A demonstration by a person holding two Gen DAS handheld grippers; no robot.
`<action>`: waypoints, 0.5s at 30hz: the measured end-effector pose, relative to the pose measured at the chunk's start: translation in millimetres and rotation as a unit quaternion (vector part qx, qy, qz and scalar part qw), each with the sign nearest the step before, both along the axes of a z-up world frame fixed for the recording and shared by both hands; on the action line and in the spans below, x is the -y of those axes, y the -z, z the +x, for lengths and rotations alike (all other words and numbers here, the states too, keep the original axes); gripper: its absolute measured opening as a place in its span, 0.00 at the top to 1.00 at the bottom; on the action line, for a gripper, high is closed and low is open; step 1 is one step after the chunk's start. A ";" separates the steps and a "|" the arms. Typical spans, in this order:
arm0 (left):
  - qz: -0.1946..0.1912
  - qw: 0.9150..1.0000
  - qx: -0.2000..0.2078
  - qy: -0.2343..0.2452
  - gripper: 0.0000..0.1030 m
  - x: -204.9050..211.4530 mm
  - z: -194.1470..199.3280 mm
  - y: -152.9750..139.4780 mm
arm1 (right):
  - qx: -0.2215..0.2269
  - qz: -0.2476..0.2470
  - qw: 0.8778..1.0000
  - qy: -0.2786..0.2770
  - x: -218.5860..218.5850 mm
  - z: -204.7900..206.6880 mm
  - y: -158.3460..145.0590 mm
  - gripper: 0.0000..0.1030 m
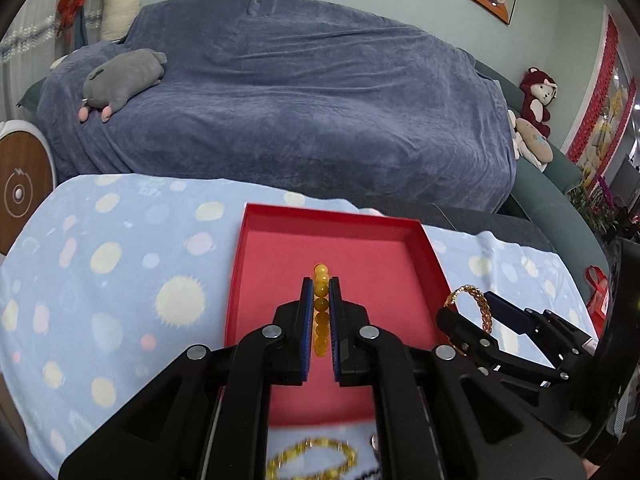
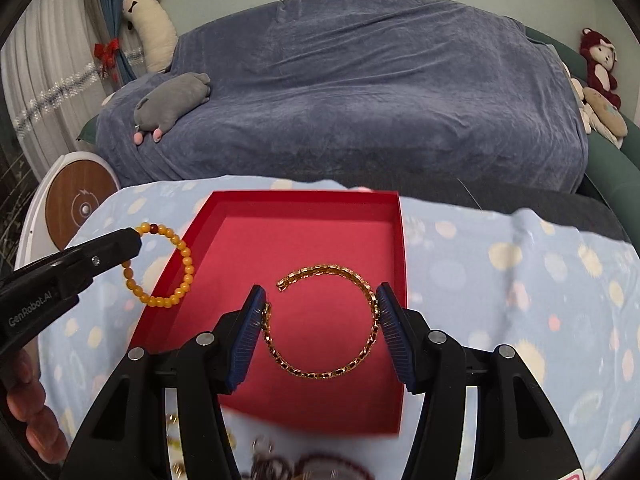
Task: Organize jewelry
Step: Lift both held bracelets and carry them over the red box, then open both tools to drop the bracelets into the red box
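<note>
A shallow red tray (image 1: 256,280) (image 2: 394,240) lies on a spotted blue cloth. My left gripper (image 1: 320,284) is shut on a yellow bead bracelet (image 1: 321,312), held edge-on above the tray; in the right wrist view the bracelet (image 2: 186,268) hangs at the tray's left rim from the left gripper (image 2: 136,240). My right gripper (image 2: 320,300) is shut on an open gold chain bangle (image 2: 320,372), held by its two sides above the tray. The bangle (image 1: 478,304) also shows in the left wrist view.
Another yellow bead bracelet (image 1: 312,460) and dark beads (image 2: 320,468) lie on the cloth in front of the tray. A sofa under a blue-grey cover (image 1: 300,100) stands behind, with a grey plush toy (image 1: 124,80). A round white and wood stool (image 2: 76,200) is at left.
</note>
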State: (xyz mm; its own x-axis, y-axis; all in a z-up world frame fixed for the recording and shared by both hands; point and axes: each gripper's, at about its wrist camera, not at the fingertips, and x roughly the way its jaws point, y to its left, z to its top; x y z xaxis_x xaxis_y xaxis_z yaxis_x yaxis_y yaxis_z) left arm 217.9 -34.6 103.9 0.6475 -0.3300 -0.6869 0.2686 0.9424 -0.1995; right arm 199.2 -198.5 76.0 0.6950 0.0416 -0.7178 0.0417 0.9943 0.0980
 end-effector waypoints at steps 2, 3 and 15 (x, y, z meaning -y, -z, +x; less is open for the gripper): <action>0.001 1.000 -0.004 0.000 0.93 5.0 17.1 5.8 | -0.006 0.006 1.000 0.000 2.6 20.3 5.5 0.47; 0.005 1.000 -0.007 -0.003 0.93 8.3 27.4 10.3 | -0.011 0.011 1.000 0.001 5.3 29.6 9.3 0.47; 0.025 0.999 -0.041 -0.010 0.90 22.8 87.2 53.1 | -0.054 -0.012 0.998 0.005 7.7 96.3 46.6 0.45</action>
State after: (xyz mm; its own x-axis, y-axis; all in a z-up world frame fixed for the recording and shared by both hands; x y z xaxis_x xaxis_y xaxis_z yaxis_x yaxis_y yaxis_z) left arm 305.1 -57.4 50.8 0.5937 -0.2817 -0.7538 0.2349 0.9566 -0.1724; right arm 295.6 -206.2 29.4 0.6130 0.0173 -0.7899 0.0601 0.9958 0.0684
